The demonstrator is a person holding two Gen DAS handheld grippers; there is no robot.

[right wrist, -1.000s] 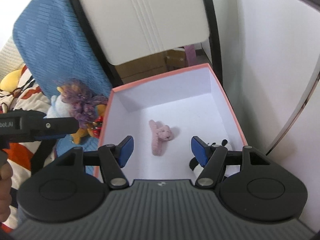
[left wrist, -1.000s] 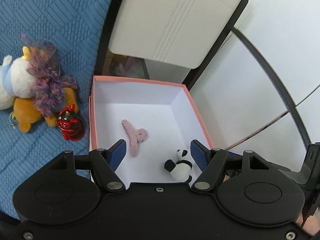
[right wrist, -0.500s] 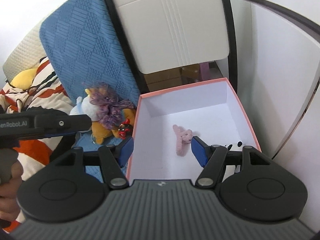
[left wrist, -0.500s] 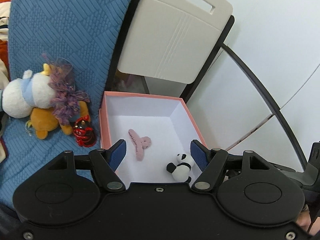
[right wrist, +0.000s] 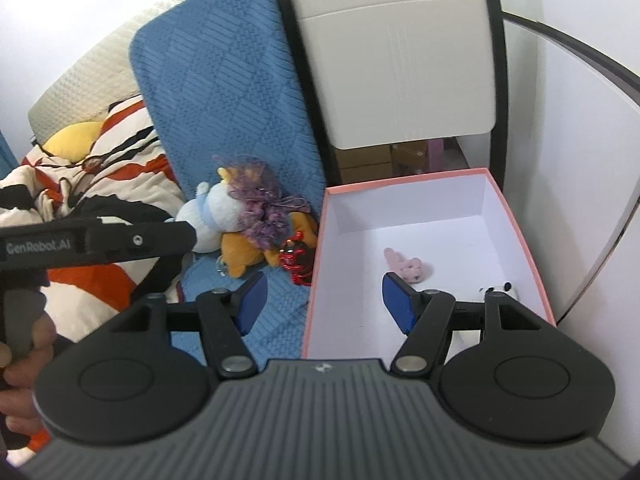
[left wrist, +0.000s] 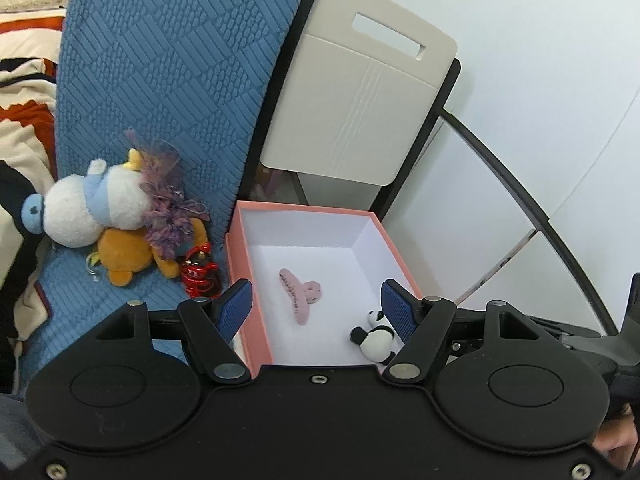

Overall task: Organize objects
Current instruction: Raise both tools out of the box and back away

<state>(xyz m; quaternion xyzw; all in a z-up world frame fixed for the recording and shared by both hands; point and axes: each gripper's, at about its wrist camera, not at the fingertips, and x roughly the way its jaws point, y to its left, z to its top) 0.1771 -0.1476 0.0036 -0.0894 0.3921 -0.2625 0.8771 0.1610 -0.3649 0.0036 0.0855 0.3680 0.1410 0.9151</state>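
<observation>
Jaws released on left gripper (left wrist: 316, 306) and right gripper (right wrist: 324, 300), hovering lower-centre over pink box (left wrist: 394, 248) holding hair clip (left wrist: 298, 294), panda (left wrist: 376, 340).

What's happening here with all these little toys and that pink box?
A person is tidying small things into a pink box using two hand-held grippers. A pink hair claw and a small panda toy already lie inside it. Both the left gripper and the right gripper are open and empty above the box. Left of it, on a blue cushion, a white plush, an orange plush, a purple scrunchie and a red trinket remain to be packed.
</observation>
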